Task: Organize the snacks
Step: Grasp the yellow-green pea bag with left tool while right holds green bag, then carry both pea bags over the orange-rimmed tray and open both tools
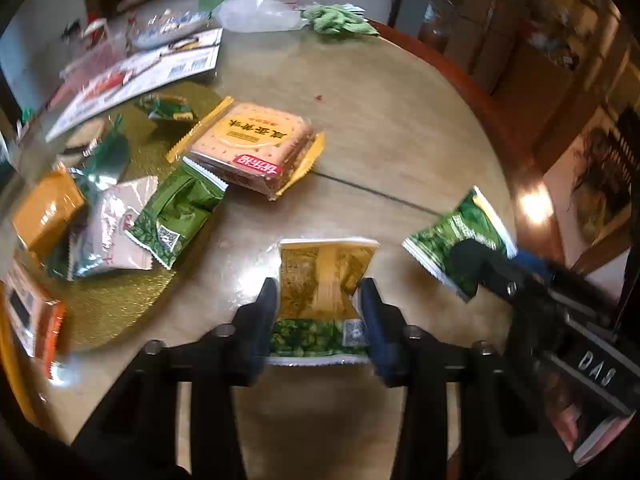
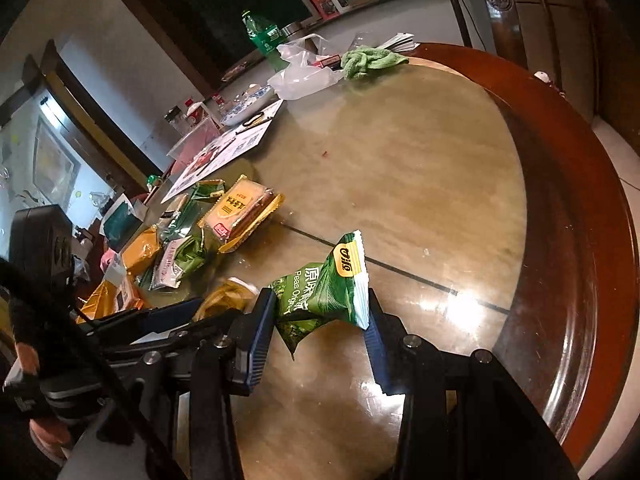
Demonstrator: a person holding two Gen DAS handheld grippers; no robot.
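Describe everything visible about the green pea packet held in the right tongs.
The green pea packet is a small glossy foil pouch, printed with leaves and white lettering reading "Peas", with a yellow logo patch near its top and white crimped seals at its ends. It is crumpled and pinched at the middle between the pads of the right tongs, tilted, and lifted clear of the table. Only the tongs touch it. In the left wrist view it hangs beside the yellow-green packet.
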